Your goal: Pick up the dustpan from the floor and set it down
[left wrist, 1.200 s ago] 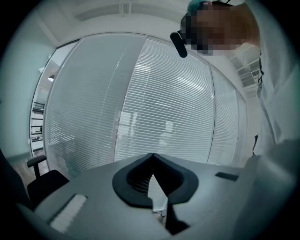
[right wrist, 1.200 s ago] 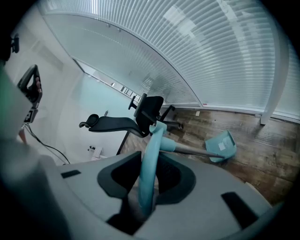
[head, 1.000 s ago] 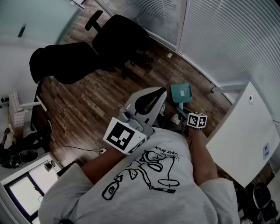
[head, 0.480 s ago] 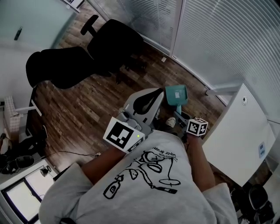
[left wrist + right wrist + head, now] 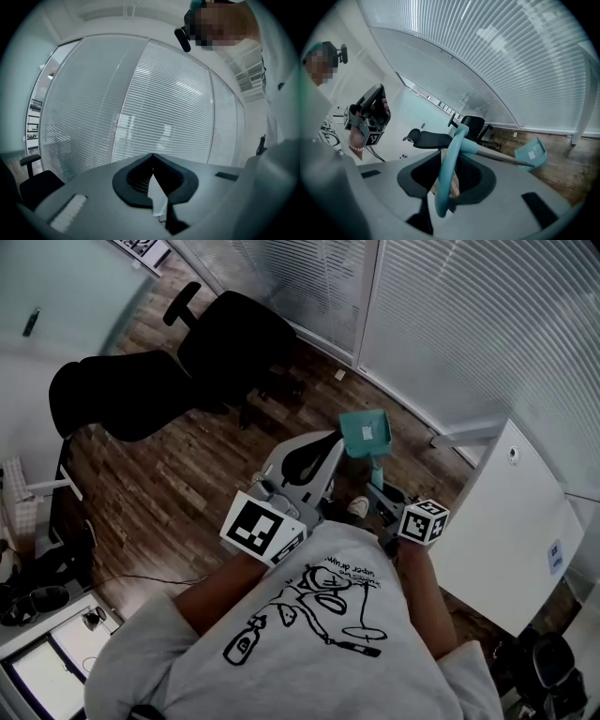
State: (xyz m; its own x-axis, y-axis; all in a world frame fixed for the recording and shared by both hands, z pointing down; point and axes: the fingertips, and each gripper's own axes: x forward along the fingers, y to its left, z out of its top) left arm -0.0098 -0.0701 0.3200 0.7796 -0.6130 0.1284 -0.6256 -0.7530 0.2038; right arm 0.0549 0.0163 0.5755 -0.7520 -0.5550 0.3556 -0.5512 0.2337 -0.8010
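Above the wood floor (image 5: 178,474), our right tongs (image 5: 446,173) are clenched on the handle (image 5: 451,154) of the dustpan (image 5: 364,432), its pan held in the air near the blinds (image 5: 469,324); our left tongs (image 5: 153,158) are pinched together, empty.

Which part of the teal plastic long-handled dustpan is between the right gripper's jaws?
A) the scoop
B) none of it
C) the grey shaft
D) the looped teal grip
D: the right gripper clamps the looped teal grip of the teal plastic long-handled dustpan.
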